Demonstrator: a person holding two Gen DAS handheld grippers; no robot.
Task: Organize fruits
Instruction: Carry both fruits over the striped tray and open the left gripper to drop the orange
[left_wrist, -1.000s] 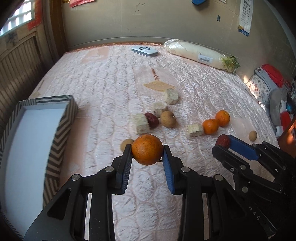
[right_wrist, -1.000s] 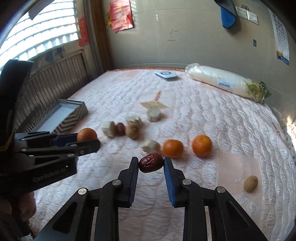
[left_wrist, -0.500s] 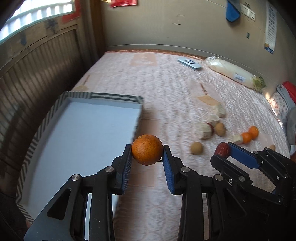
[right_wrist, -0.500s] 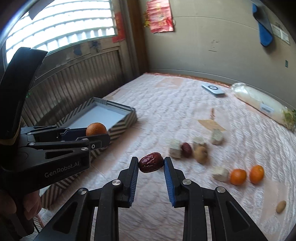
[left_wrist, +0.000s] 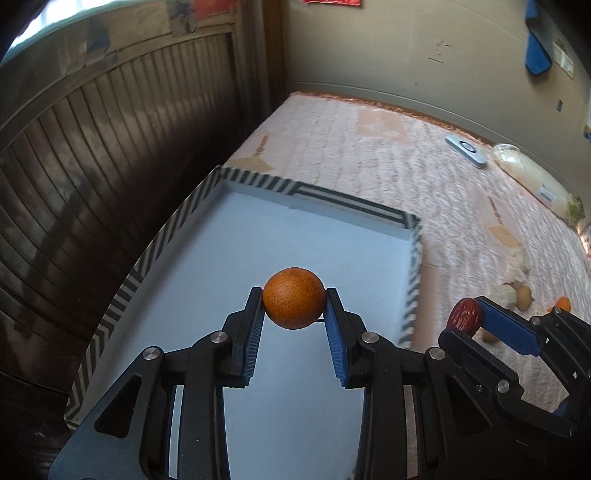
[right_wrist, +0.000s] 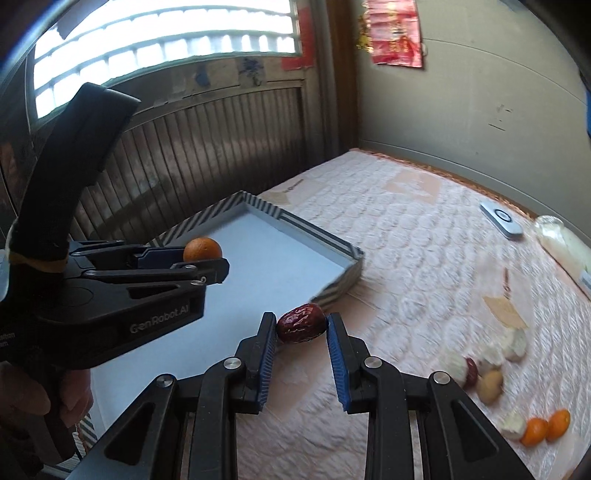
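Over the empty striped tray (left_wrist: 413, 236) my left gripper (left_wrist: 294, 299) is clamped on an orange (left_wrist: 294, 297), my right gripper (right_wrist: 301, 328) on a red date (right_wrist: 301, 328) at lower centre, so nothing is placed yet and other fruits (right_wrist: 532, 430) wait lower right.

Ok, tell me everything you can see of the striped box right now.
The striped box is a shallow rectangular tray, seemingly cardboard, with low walls in a black-and-white chevron pattern and a plain pale blue-white floor. It lies flat on the quilted pink bedcover, near the edge beside the dark slatted wall. Nothing is visible inside it. The left tool holds an orange above its floor; the right tool holds a red date over the box's near right corner. Neither touches it.
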